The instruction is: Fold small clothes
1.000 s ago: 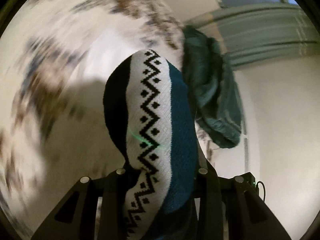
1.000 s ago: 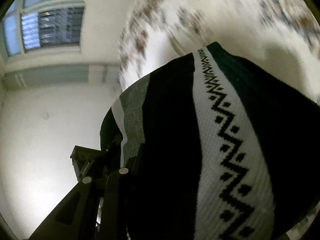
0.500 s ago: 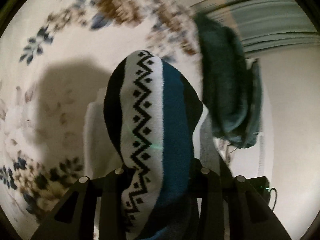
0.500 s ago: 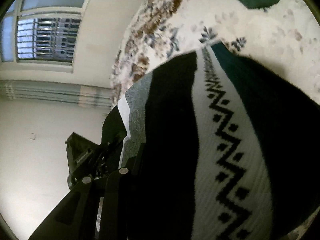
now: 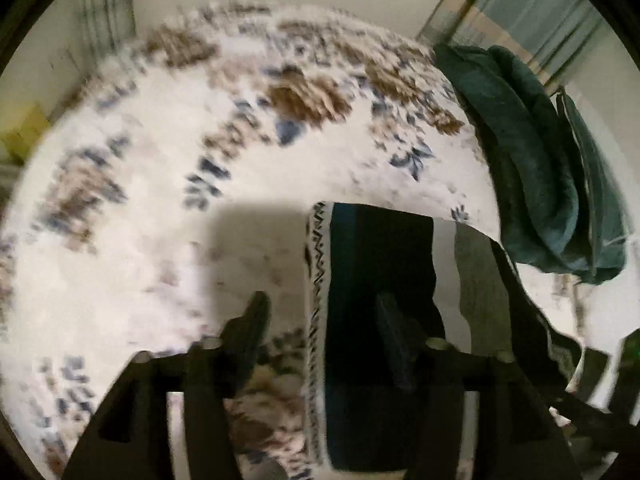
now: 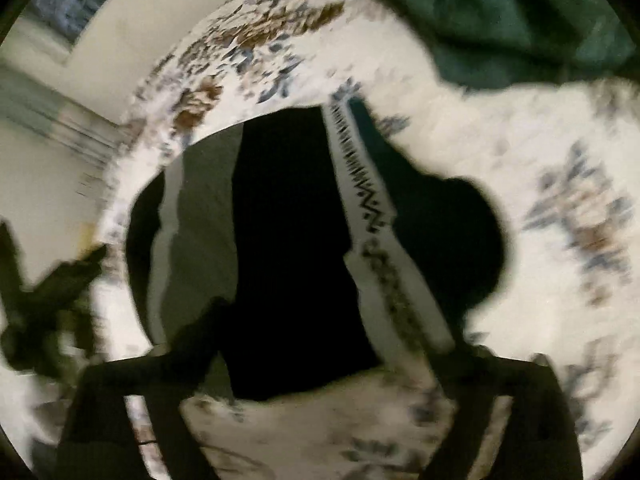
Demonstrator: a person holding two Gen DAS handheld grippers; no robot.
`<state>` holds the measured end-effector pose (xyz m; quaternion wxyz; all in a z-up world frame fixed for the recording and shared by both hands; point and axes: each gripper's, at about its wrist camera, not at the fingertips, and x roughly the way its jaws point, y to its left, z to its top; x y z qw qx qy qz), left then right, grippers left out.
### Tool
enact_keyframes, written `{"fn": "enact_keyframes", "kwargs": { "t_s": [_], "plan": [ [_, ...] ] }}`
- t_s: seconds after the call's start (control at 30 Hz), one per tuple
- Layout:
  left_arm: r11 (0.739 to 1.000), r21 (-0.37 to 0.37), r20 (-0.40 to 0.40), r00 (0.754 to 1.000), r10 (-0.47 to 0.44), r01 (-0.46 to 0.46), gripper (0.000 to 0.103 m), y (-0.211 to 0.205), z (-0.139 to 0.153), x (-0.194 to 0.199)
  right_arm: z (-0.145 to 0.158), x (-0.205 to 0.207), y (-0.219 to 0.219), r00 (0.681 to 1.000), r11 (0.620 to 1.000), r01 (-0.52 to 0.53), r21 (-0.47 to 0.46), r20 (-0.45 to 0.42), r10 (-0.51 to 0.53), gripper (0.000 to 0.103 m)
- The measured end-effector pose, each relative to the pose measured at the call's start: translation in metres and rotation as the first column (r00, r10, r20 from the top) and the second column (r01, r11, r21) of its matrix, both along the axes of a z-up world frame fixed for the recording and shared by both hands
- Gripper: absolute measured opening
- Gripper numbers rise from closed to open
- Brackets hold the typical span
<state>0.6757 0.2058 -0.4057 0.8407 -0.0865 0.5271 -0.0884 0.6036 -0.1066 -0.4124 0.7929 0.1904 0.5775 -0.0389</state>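
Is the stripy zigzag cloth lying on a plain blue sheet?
No, the zigzag-striped cloth lies on a white sheet printed with brown and blue flowers, as the left wrist view shows.

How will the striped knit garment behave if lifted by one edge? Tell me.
The striped knit garment would probably hang limp, since it lies flat and creased on the floral bedspread. Likely light. Its knit surface probably grips rather than slips.

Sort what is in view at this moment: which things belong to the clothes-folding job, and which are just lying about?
Part of the job:
- striped knit garment, spread on the bed
- left gripper, jaws opening, garment between them
- right gripper, jaws opening over the garment

Just lying about:
- dark green cloth, bunched at the bed's edge
- floral bedcover
- curtain behind
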Motion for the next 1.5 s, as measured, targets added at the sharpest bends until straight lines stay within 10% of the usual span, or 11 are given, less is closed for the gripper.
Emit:
{"fn": "enact_keyframes", "kwargs": {
  "t_s": [0.13,0.37,1.0,1.5],
  "plan": [
    [0.996,0.089,0.031,0.999,0.015,-0.018,0.098,-0.010,0.018,-0.035,0.040,-0.040,0.013,1.000,0.966,-0.002,-0.259,0.019,0.007,0.103],
    [0.985,0.164,0.088,0.995,0.047,-0.061,0.102,-0.026,0.065,-0.105,0.125,-0.109,0.015,0.998,0.918,0.034,-0.395,0.065,-0.009,0.103],
    [0.970,0.222,0.346,0.938,0.018,-0.101,0.102,-0.057,0.318,-0.346,0.443,-0.379,0.042,0.913,0.887,0.105,-0.449,0.397,0.093,0.103],
    [0.976,0.172,0.454,0.890,0.044,-0.136,0.102,-0.076,0.386,-0.469,0.546,-0.532,0.033,0.845,0.894,0.092,-0.438,0.509,0.163,0.103]
  ]
}}
